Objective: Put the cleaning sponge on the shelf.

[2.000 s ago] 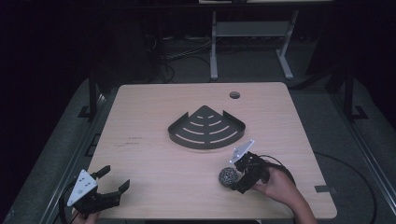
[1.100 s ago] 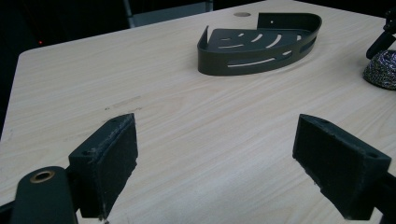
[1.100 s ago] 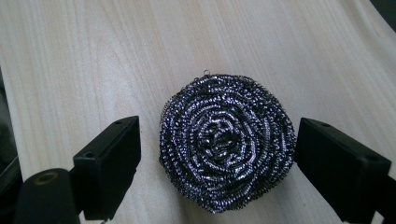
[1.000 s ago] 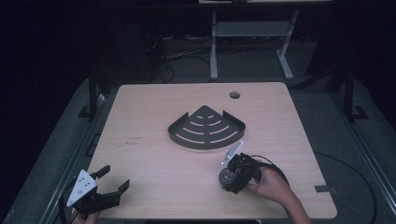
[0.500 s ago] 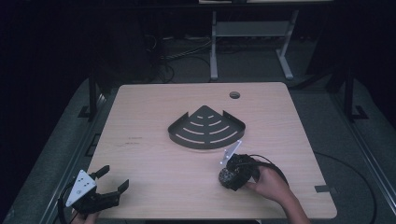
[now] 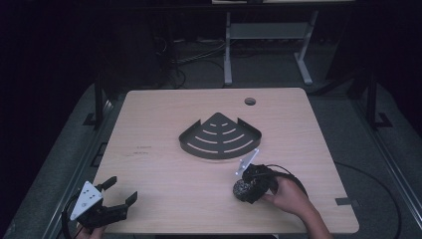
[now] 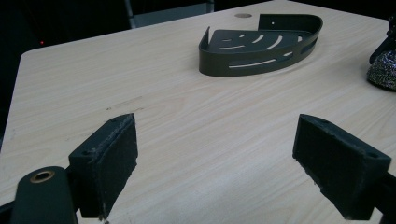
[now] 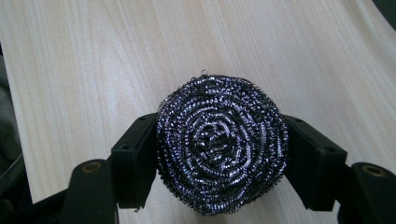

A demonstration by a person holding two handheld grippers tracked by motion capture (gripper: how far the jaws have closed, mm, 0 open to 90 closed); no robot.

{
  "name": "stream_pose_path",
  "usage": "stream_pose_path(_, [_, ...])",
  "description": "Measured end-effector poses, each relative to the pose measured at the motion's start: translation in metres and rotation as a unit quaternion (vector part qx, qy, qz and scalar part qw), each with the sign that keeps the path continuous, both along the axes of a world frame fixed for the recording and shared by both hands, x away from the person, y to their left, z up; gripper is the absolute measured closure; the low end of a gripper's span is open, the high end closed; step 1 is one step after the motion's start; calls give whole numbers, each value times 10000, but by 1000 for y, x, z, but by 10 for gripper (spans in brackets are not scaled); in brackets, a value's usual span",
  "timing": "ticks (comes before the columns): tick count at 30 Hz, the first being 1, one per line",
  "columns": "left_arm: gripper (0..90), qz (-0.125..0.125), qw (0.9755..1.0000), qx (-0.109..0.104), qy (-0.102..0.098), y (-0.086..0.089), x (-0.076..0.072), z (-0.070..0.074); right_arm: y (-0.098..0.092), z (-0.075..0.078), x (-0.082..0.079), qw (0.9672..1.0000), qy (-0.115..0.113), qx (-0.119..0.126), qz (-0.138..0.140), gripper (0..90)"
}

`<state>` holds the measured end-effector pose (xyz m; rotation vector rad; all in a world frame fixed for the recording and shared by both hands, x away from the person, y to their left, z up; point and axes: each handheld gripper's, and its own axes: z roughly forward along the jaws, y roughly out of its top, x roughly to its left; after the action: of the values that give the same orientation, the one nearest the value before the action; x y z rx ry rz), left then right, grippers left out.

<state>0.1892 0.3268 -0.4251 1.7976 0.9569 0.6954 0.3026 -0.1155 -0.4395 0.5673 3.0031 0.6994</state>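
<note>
A round steel-wool scourer (image 8: 220, 147) lies on the wooden table (image 6: 174, 174) at the front right, and my right gripper (image 8: 219, 154) is shut on it, a black pad pressing each side. From above, the scourer (image 6: 242, 189) shows at the tip of the right gripper (image 6: 251, 183), just in front of a dark quarter-round slotted corner basket (image 6: 220, 137) at the table's middle. My left gripper (image 6: 118, 196) rests at the front left corner, open with bare table between its pads (image 7: 116, 156). The basket (image 7: 261, 44) and the scourer (image 7: 384, 70) lie well beyond it.
A small round cable hole (image 6: 250, 101) sits near the table's far edge. Beyond the table stands a white desk frame (image 6: 266, 45) with cables on the dark floor. A strip of grey tape (image 6: 347, 201) marks the table's right front edge.
The right gripper slid left onto the scourer and its jaws closed on it. The left gripper has not moved.
</note>
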Motion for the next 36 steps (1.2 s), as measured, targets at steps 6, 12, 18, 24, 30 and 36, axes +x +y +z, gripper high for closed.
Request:
stream_pose_path(6, [132,-6,10000,7,-6,0,0,0,3,6,1,10000,-53,-24,46,320])
stream_pose_path(12, [132,-6,10000,-8,4,0,0,0,4,14,6,10000,-37,20,55,321])
stream_pose_path(18, [132,-16,10000,-4,-3,-1,0,0,3,21,11,9999,-37,81,58,321])
stream_pose_path(24, [132,-22,10000,8,4,-1,0,0,-2,21,16,9997,68,237,2,321])
stream_pose_path(30, [132,-18,10000,10,-3,-1,0,0,-3,24,20,9997,85,229,-8,321])
stream_pose_path(36, [133,0,10000,0,5,0,0,0,3,34,23,9999,20,123,74,321])
